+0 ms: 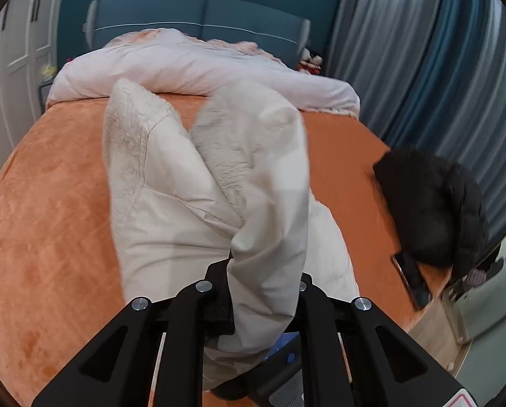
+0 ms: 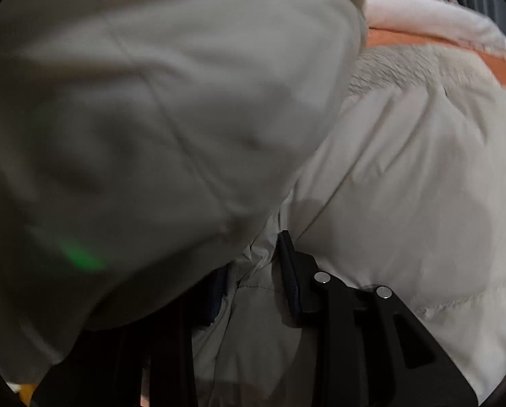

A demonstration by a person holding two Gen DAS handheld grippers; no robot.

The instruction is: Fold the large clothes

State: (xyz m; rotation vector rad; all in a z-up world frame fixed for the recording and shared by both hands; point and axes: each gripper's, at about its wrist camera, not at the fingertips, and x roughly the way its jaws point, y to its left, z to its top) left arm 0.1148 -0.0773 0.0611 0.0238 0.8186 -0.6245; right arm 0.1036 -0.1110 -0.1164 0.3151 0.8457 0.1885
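**Left-wrist view: coat runs away from me, both claws on its near end**

Left-wrist view shows the orange bed (image 1: 49, 203) carrying the cream coat (image 1: 171, 210), its long axis running from my claws toward the headboard, fleece-lined hood end pointing away. A black jacket (image 1: 432, 203) lies well apart, on the right. My left gripper (image 1: 263, 291) is clamped on a raised fold at the near end. My right gripper (image 2: 253, 271) pinches coat fabric too, nearer the body, I judge.

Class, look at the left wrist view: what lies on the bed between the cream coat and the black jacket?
Only bare orange bedsheet separates the cream coat from the black jacket in the left wrist view; nothing else lies there.
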